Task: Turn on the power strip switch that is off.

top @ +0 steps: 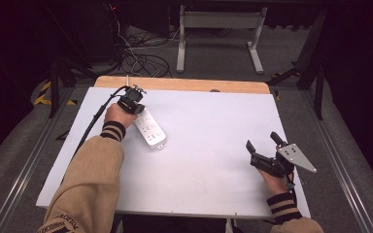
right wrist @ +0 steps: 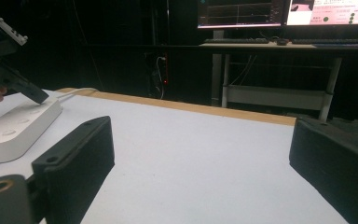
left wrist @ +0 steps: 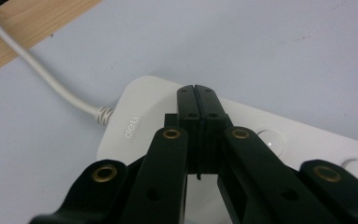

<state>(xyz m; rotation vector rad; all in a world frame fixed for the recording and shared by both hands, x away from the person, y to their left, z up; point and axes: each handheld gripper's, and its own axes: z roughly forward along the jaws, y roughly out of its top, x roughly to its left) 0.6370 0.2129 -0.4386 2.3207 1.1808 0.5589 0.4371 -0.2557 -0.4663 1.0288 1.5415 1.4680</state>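
The power strip (top: 149, 127) lies on the table's (top: 209, 145) left half, its cord (left wrist: 42, 74) trailing to the far edge

**Legible markings**

Item 1: "deli", embossed on the white power strip (left wrist: 135, 116) beneath my closed left gripper (left wrist: 198, 91). Item 2: lettering on my left sleeve (top: 65, 221), possibly "BOTTOM", too small to confirm.

The power strip (left wrist: 135, 116) looks like smooth white plastic with a soft sheen, and its cord (left wrist: 42, 74) like pale rubbery plastic. The left hand-held gripper (left wrist: 198, 93) has matt black plastic jaws set with brass-coloured rivets. The table (top: 209, 145) has a matt, smooth white top with a bare light wood strip (top: 184, 84) along its far edge.
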